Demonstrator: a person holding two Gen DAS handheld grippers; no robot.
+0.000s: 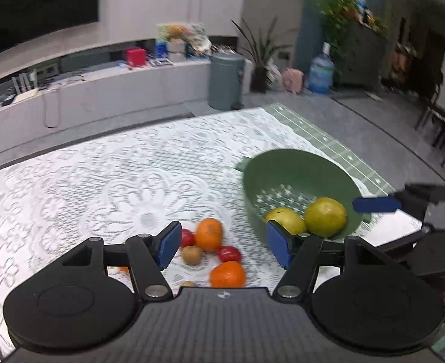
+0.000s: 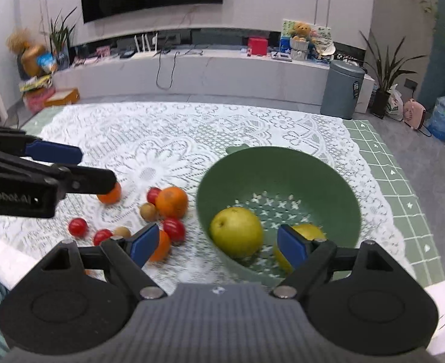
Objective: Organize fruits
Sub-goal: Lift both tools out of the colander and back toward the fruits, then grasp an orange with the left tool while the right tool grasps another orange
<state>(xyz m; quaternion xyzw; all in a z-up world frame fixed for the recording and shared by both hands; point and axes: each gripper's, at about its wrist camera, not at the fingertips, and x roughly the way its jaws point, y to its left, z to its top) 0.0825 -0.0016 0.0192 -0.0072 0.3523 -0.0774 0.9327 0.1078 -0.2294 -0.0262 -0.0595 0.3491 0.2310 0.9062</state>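
Both my grippers gape empty: left gripper (image 1: 224, 243) hangs right over the loose fruit pile, nearest orange (image 1: 209, 233) dead ahead between its fingers, green colander (image 1: 295, 187) with two pears off right under my right gripper (image 2: 219, 246).

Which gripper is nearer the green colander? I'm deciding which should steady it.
Right. The right gripper hangs over the green colander's near rim; the left gripper hovers beside it, above the loose fruit.
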